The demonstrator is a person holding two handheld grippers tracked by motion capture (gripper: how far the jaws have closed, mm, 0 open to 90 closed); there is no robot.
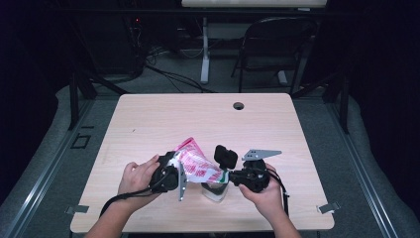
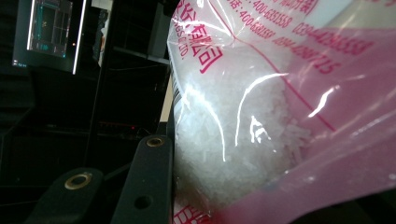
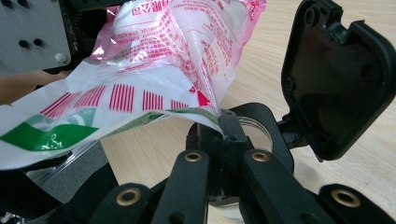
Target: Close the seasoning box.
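A pink-and-white plastic bag (image 1: 198, 166) of white crystals (image 2: 233, 126) hangs tilted over the table's front middle. My left gripper (image 1: 184, 168) is shut on the bag's full end, and one black finger (image 2: 149, 182) presses its side. My right gripper (image 3: 223, 126) is shut on a thin edge of the bag (image 3: 154, 56) near its green-printed mouth end. In the high view my right gripper (image 1: 229, 174) comes from the right. Under the bag stands a clear jar (image 1: 215, 191) whose black flip lid (image 1: 225, 155) stands open. That lid (image 3: 336, 79) rises just behind my right jaws.
The light wooden table (image 1: 148, 124) has a cable hole (image 1: 238, 105) near its far edge. A black chair (image 1: 277, 44) and a white desk leg (image 1: 204, 49) stand behind the table. Dark curtains and cables surround the area.
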